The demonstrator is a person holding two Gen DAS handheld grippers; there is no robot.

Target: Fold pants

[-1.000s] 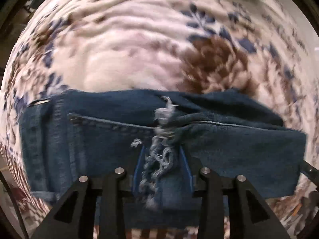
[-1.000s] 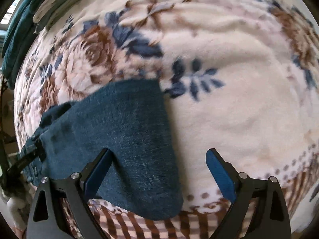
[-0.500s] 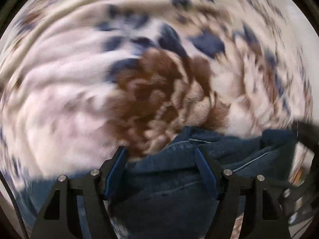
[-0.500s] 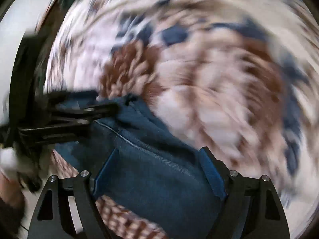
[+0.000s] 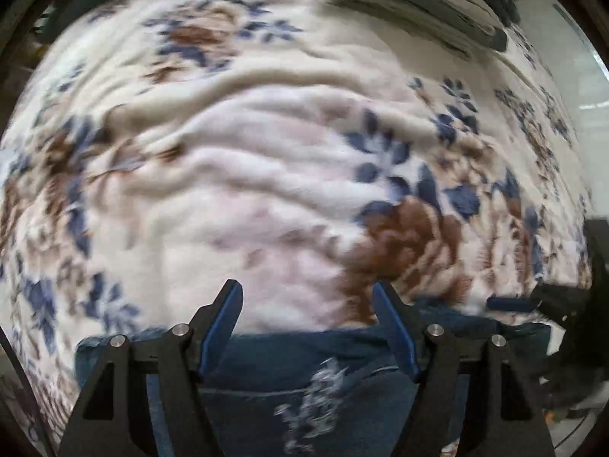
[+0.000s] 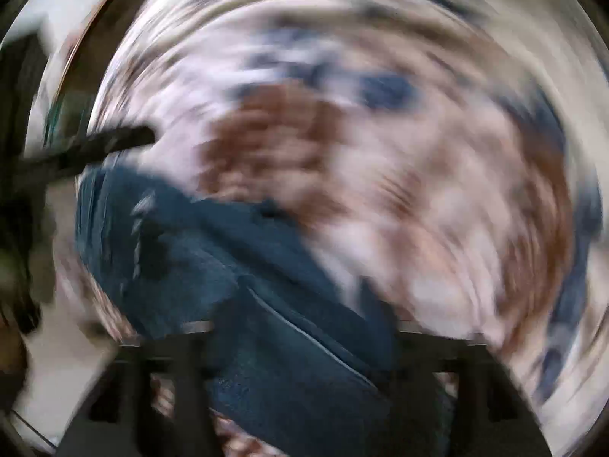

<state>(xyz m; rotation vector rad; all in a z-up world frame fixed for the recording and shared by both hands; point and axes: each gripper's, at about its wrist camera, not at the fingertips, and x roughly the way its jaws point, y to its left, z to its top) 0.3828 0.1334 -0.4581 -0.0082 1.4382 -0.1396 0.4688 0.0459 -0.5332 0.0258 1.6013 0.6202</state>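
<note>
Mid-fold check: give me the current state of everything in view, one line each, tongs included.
Jeans: folded, lying on the blanket.
Blanket: spread out, rippled.
Left tongs: open, holding nothing.
Right tongs: closing, denim between the jaws; picture too blurred to confirm a grip.

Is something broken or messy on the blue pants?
Yes. The jeans have a frayed, ripped patch with loose pale threads, seen near the bottom of the left wrist view. It may be a worn-look style rather than damage. The blanket under them is wrinkled. Nothing is spilled.

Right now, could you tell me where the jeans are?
The jeans lie along the left wrist view's bottom edge, on the floral blanket, below the open left gripper.
</note>
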